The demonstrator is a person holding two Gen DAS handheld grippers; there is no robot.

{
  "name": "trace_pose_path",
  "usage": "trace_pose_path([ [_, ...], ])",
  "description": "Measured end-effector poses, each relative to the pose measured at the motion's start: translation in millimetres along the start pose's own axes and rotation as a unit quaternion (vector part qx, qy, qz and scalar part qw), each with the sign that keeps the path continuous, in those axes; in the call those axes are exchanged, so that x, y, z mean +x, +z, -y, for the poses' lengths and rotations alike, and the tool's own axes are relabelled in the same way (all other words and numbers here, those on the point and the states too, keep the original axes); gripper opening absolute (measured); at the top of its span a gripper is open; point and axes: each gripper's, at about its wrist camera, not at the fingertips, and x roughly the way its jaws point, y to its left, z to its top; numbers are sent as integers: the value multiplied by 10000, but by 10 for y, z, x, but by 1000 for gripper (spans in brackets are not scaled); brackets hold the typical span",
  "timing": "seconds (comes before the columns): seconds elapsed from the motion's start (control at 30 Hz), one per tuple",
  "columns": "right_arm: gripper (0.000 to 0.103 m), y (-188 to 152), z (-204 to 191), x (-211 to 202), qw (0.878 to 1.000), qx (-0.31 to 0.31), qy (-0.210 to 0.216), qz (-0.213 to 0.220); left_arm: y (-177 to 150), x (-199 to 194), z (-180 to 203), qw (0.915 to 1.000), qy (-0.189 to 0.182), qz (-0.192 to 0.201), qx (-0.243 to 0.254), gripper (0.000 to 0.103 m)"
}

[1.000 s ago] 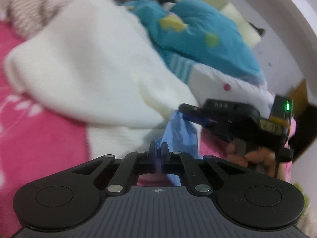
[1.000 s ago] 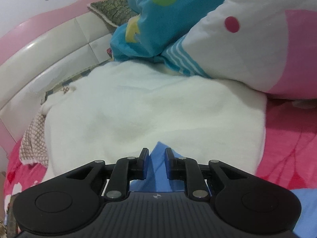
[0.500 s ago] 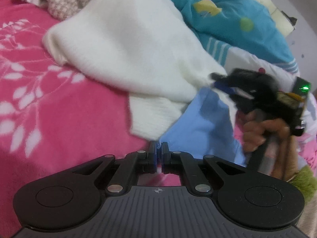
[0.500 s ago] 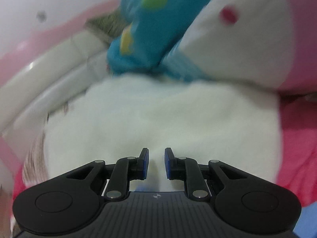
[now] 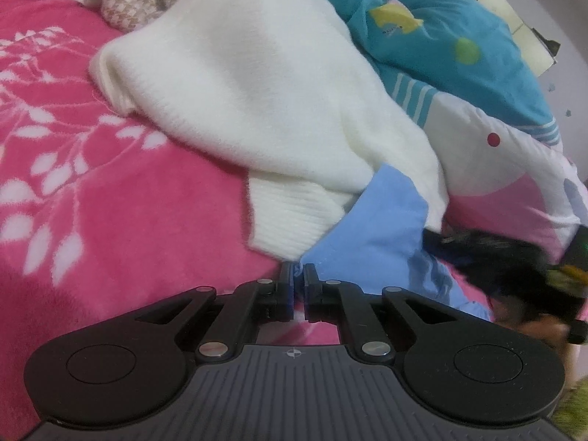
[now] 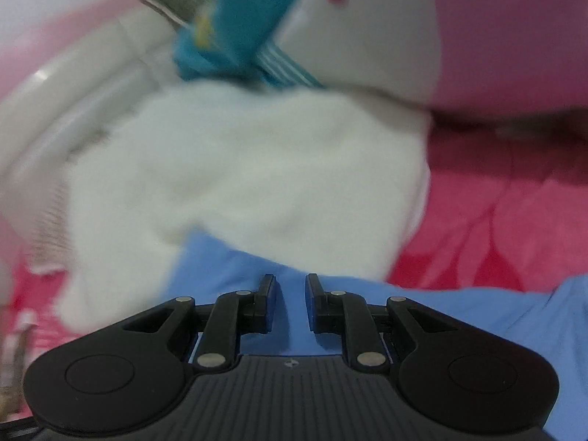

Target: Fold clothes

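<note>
My bed (image 5: 110, 198) had a pink blanket with white leaves on it. A big white sweater (image 5: 257, 84) lay across the bed, and its cuff hung down toward me. A blue cloth (image 5: 378, 235) stuck out from under the sweater, just past the cuff.

My left gripper (image 5: 298, 286) was at the near corner of that blue cloth. Its jaws were opening, with only a thin gap, and I could not see any cloth caught between them. I think I was letting the corner go.

My right gripper (image 6: 290, 303) was low over the same blue cloth (image 6: 235, 268), farther right. Its jaws stood a little apart and pinched nothing. That picture was blurry.

I think I was laying the blue cloth flat to fold it. Next I needed to grab an edge and pull the cloth clear of the sweater (image 6: 257, 169).
</note>
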Motion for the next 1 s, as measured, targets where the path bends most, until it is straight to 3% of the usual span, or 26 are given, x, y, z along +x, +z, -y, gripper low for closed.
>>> trace_pose_path([
  [0.07, 16, 3, 28, 107, 9992, 134, -288, 253, 10, 17, -19, 10000, -24, -28, -61, 8],
  [0.1, 16, 38, 101, 76, 9972, 516, -345, 426, 14, 21, -34, 9999, -50, -47, -121, 8],
  [0.17, 17, 96, 296, -99, 9891, 1240, -342, 722, 27, 26, -62, 9996, -108, -88, -246, 8],
  [0.23, 17, 115, 484, -455, 9813, 1570, -427, 1027, 45, 29, -88, 9991, -163, -134, -365, 9],
  [0.4, 18, -79, 940, -1866, 9598, 2095, -780, 1699, 72, -34, -141, 9976, -151, -78, -664, 11],
  [0.5, 18, -422, 1123, -2925, 9441, 2209, -1303, 2071, 108, -141, -164, 9971, 32, 177, -740, 23],
  [0.6, 18, -820, 1220, -3815, 9298, 2327, -1730, 2265, 147, -254, -175, 9961, 272, 483, -690, 27],
  [0.73, 18, -1308, 1223, -4677, 9172, 2329, -2287, 2286, 184, -459, -68, 9940, 591, 837, -385, 27],
  [0.8, 19, -1473, 1229, -4939, 9143, 2310, -2458, 2244, 155, -632, 96, 9939, 490, 983, -85, 28],
  [0.9, 19, -1573, 1360, -5024, 9151, 2413, -2462, 2092, 49, -838, 507, 9936, 120, 962, 583, 31],
  [1.0, 19, -1610, 1617, -4844, 9174, 2665, -2263, 1902, -104, -863, 1025, 9906, -370, 521, 1212, 32],
])
